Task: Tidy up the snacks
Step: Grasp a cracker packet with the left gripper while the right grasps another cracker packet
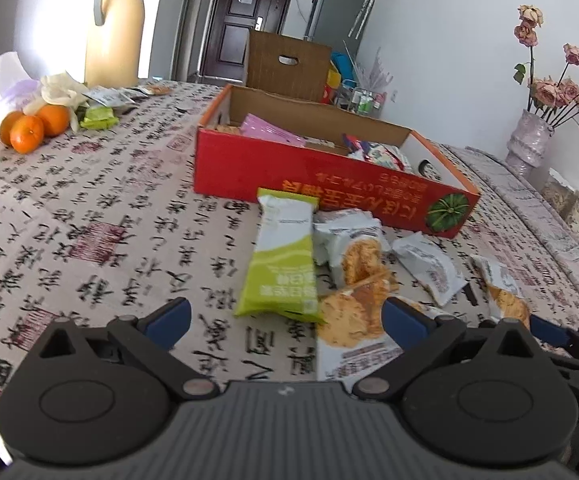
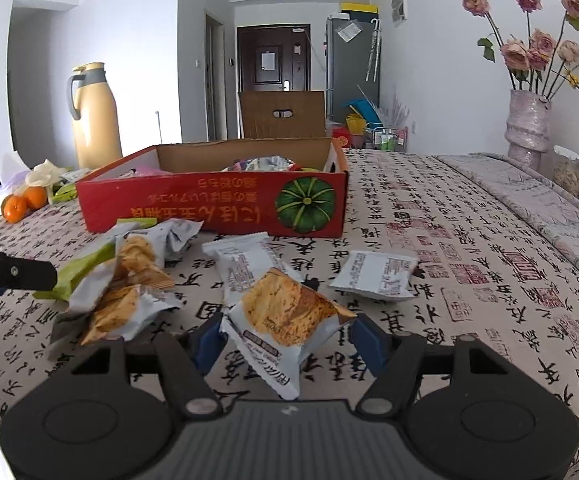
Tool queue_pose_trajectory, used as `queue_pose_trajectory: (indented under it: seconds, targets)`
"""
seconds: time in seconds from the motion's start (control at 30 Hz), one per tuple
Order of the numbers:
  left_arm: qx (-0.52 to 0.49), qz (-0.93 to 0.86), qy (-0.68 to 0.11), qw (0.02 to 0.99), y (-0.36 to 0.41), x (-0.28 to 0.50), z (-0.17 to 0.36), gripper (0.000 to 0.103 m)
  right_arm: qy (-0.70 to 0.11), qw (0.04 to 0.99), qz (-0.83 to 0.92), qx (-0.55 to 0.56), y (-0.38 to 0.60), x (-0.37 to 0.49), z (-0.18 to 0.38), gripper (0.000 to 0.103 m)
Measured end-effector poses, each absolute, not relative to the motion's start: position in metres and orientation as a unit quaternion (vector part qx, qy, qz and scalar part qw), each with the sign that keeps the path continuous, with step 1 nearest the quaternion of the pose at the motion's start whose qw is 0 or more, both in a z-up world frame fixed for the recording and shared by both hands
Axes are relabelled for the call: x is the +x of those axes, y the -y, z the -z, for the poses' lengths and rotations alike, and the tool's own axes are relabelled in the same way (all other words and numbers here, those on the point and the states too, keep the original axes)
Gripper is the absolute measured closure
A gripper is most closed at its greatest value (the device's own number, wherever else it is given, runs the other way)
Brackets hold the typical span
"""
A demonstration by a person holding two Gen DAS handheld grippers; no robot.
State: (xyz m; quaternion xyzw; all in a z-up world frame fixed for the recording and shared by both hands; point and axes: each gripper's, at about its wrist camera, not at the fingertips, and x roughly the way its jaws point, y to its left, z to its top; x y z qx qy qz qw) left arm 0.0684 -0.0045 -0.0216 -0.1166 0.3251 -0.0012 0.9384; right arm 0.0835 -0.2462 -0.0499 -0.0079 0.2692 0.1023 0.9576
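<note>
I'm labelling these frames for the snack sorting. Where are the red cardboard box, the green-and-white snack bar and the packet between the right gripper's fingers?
Red cardboard box (image 2: 209,204): right wrist view, front wall.
Green-and-white snack bar (image 1: 283,256): left wrist view, wrapper's middle.
Held cracker packet (image 2: 289,312): right wrist view, printed front.

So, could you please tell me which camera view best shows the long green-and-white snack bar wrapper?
The left wrist view: the long green-and-white snack bar wrapper lies whole, just beyond the open left gripper. The right wrist view shows only green strips of it behind crumpled packets.
</note>
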Motion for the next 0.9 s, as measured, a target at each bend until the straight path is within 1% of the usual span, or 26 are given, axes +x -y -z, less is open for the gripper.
queue_pose_trajectory:
  seconds: [0.27,0.5,0.6,0.67,0.73,0.87,0.9]
  targets:
    - [-0.107,0.0,-0.341,0.934,0.025,0.08,0.027,0.0,-0.265,0.958,-0.112,0.001,0.25,0.078,0.052,0.035]
    - [-0.106,-0.023,-0.361,0.926,0.028,0.088,0.042,0.0,-0.267,0.956,-0.118,0.007,0.253,0.076,0.054,0.035]
    - [-0.099,-0.029,-0.358,0.928,0.028,0.087,0.044,0.001,-0.269,0.956,-0.119,0.009,0.253,0.076,0.056,0.034]
    - [-0.096,-0.029,-0.356,0.929,0.029,0.085,0.044,0.004,-0.27,0.955,-0.119,0.009,0.253,0.075,0.056,0.034]
    - [-0.092,-0.029,-0.355,0.93,0.03,0.083,0.043,0.011,-0.27,0.955,-0.119,0.009,0.253,0.075,0.056,0.034]
    - [-0.09,-0.026,-0.352,0.931,0.03,0.078,0.042,0.018,-0.27,0.955,-0.119,0.006,0.252,0.074,0.057,0.034]
    - [-0.088,-0.026,-0.351,0.932,0.03,0.077,0.042,0.022,-0.27,0.955,-0.119,0.005,0.251,0.073,0.057,0.034]
